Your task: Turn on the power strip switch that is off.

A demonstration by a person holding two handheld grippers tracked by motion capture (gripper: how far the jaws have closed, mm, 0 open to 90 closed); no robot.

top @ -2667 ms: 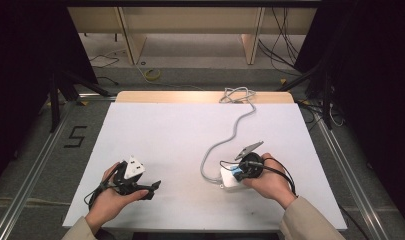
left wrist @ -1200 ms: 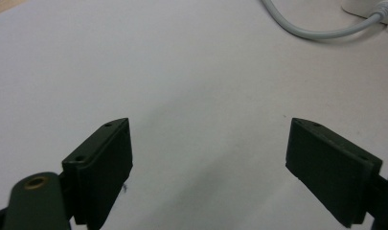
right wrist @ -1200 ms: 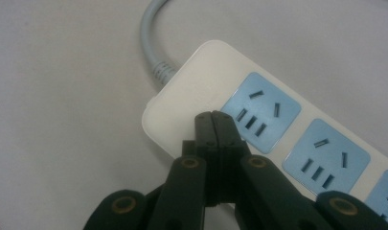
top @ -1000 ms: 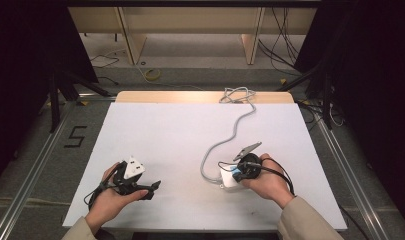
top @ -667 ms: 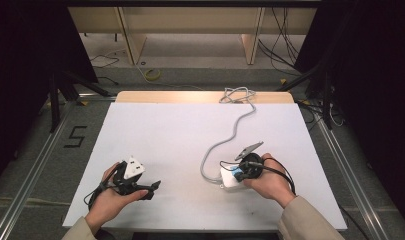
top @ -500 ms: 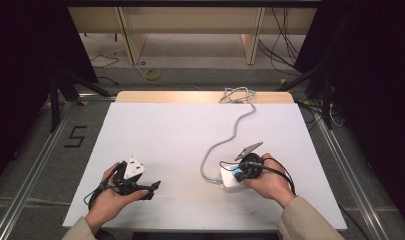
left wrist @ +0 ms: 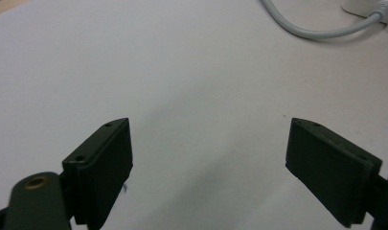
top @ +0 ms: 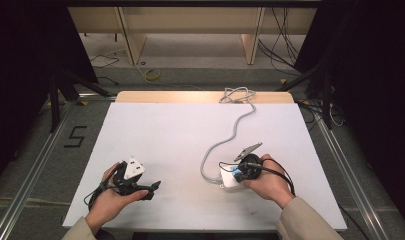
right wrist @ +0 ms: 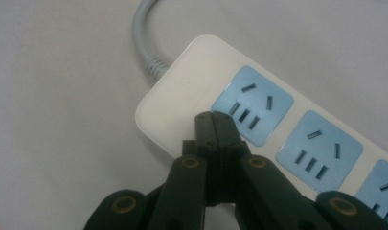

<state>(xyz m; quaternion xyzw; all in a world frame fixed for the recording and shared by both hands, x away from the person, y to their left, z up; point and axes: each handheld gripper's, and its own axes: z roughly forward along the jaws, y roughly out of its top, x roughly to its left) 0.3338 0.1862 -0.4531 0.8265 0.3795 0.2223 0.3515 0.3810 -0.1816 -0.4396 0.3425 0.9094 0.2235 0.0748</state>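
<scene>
A white power strip [right wrist: 182, 91] with blue sockets [right wrist: 253, 106] lies on the white table [top: 180, 135], at its near right. Its grey cable [top: 229, 137] snakes away to the far edge. My right gripper [right wrist: 213, 120] is shut, jaws pressed together with nothing between them, and its tips hover over the strip's cable end beside the first socket. In the high view a hand holds this right gripper [top: 241, 173] above the power strip [top: 229, 181]. At the near left my left gripper [top: 151, 188] rests in the other hand. The left gripper [left wrist: 208, 143] stands wide open over bare table.
A loop of the grey cable [left wrist: 316, 32] and a corner of the power strip [left wrist: 369, 7] lie beyond the left jaws. Wooden shelving [top: 190, 25] and loose floor cables [top: 150, 74] sit past the table's far edge. Metal rails [top: 35, 170] flank the table.
</scene>
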